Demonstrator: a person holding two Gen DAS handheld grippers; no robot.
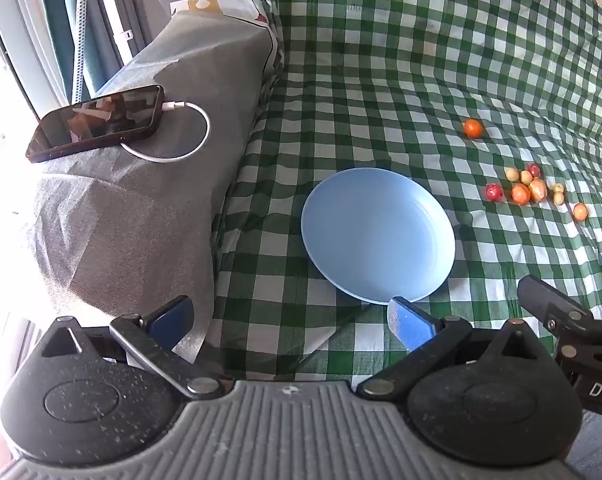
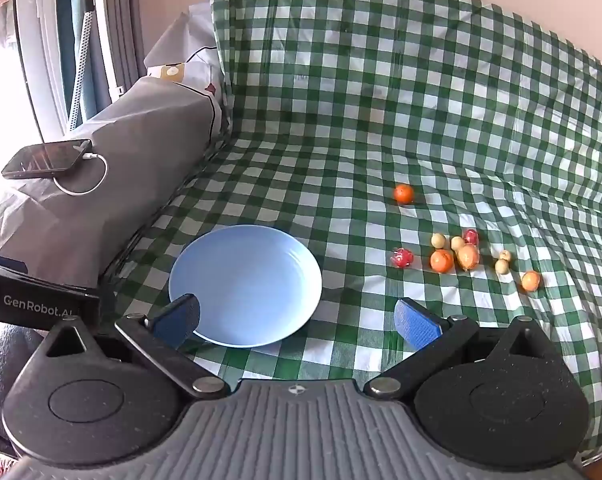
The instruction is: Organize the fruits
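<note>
A green-and-white checked cloth covered a soft, creased seat beside a window. The blue plate lay empty on it, and the small fruits were scattered to its right, one orange fruit lying apart. Risk: on the yielding, wrinkled cloth, a round fruit would probably roll away if nudged, and the plate could tip if pressed at its rim. The left claw and right claw both stood fully spread, holding and touching nothing.

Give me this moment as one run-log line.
stage: before first pick | left gripper: open, empty | right gripper: open, empty | blue plate: empty | fruits: loose on checked cloth
</note>
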